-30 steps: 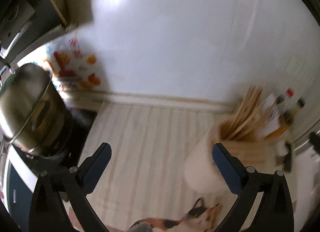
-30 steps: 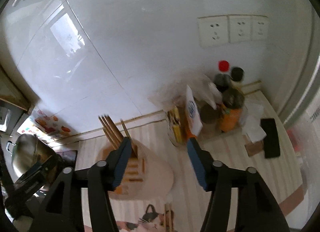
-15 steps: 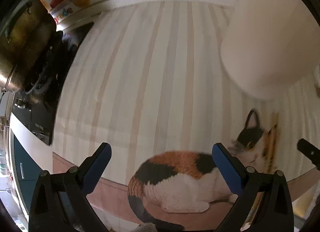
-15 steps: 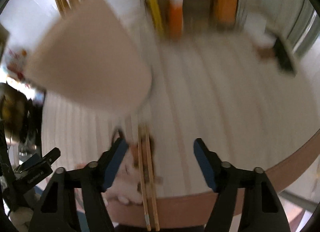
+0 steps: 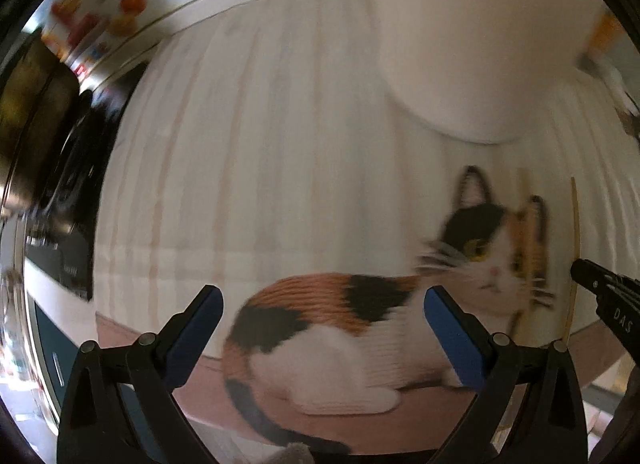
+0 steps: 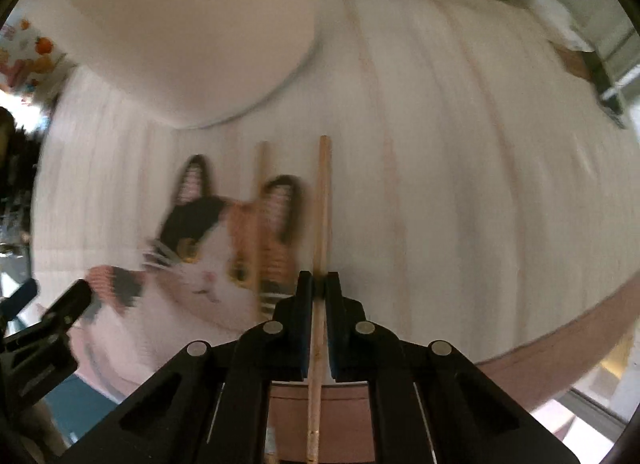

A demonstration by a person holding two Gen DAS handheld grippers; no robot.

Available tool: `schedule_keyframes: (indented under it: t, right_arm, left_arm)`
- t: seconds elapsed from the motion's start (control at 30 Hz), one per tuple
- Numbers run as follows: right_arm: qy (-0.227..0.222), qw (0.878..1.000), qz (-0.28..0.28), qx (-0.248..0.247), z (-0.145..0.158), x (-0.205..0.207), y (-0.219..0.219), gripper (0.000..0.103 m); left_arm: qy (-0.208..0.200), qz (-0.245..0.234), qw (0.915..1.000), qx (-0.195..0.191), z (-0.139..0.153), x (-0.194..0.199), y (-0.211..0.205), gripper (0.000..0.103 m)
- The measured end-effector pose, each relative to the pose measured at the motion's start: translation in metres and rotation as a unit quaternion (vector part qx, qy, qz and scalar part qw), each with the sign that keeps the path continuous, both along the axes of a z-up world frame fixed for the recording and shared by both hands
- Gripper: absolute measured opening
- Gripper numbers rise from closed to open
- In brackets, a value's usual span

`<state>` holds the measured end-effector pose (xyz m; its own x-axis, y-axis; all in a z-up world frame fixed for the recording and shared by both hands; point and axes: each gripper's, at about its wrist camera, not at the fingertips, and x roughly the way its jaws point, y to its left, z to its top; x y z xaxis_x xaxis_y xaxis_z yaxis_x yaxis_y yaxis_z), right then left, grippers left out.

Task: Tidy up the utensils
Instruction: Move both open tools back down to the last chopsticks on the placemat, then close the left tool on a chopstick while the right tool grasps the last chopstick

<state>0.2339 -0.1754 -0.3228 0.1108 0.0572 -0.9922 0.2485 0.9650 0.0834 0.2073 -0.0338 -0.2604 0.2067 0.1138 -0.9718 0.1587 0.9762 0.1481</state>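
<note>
My right gripper (image 6: 316, 288) is clenched on one chopstick (image 6: 322, 204); I lift it level toward the holder (image 6: 188, 36); the left gripper (image 5: 320, 328) is released, idle.

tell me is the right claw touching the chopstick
Touching. The right wrist view shows the right claw shut on one wooden chopstick, its pads pressed against both sides of the stick with no gap, above the cat-print mat.
</note>
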Motion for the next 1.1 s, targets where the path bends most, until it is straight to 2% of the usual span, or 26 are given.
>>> schedule_keyframes:
  t: [0.2, 0.27, 0.4, 0.47, 0.5, 0.6, 0.63, 0.7, 0.73, 0.8, 1.1]
  right_arm:
    - [0.001, 0.998, -0.055, -0.025, 0.010, -0.020, -0.066, 0.006]
    - [0.001, 0.997, -0.077, -0.027, 0.013, -0.028, -0.089, 0.006]
    - [0.001, 0.993, -0.110, -0.029, 0.015, -0.040, -0.120, 0.006]
    - [0.001, 0.992, -0.121, -0.029, 0.015, -0.046, -0.131, 0.006]
    - [0.001, 0.992, -0.124, -0.030, 0.016, -0.048, -0.135, 0.006]
    - [0.001, 0.992, -0.127, -0.028, 0.016, -0.052, -0.143, 0.006]
    - [0.002, 0.992, -0.126, -0.027, 0.015, -0.053, -0.146, 0.006]
    - [0.002, 0.992, -0.124, -0.026, 0.014, -0.057, -0.152, 0.006]
    - [0.002, 0.992, -0.122, -0.026, 0.014, -0.065, -0.136, 0.006]
    - [0.001, 0.993, -0.115, -0.021, 0.014, -0.063, -0.131, 0.006]
    - [-0.003, 0.998, -0.055, 0.004, 0.015, -0.037, -0.079, 0.006]
  left_arm:
    - [0.028, -0.052, 0.9971, -0.049, -0.009, -0.007, -0.062, 0.102]
    - [0.042, -0.066, 0.9953, -0.057, -0.017, -0.010, -0.078, 0.089]
    - [0.060, -0.089, 0.9925, -0.059, -0.030, -0.018, -0.103, 0.071]
    - [0.063, -0.096, 0.9921, -0.049, -0.035, -0.020, -0.110, 0.051]
    - [0.062, -0.097, 0.9919, -0.053, -0.035, -0.021, -0.111, 0.048]
    - [0.059, -0.096, 0.9916, -0.062, -0.032, -0.021, -0.111, 0.025]
    - [0.058, -0.097, 0.9919, -0.059, -0.032, -0.021, -0.110, 0.009]
    - [0.058, -0.091, 0.9928, -0.052, -0.030, -0.019, -0.101, 0.006]
    - [0.057, -0.086, 0.9934, -0.050, -0.030, -0.019, -0.097, 0.005]
    - [0.055, -0.072, 0.9948, -0.045, -0.028, -0.016, -0.083, 0.005]
    - [0.054, -0.001, 0.9979, -0.035, -0.025, -0.016, -0.010, 0.005]
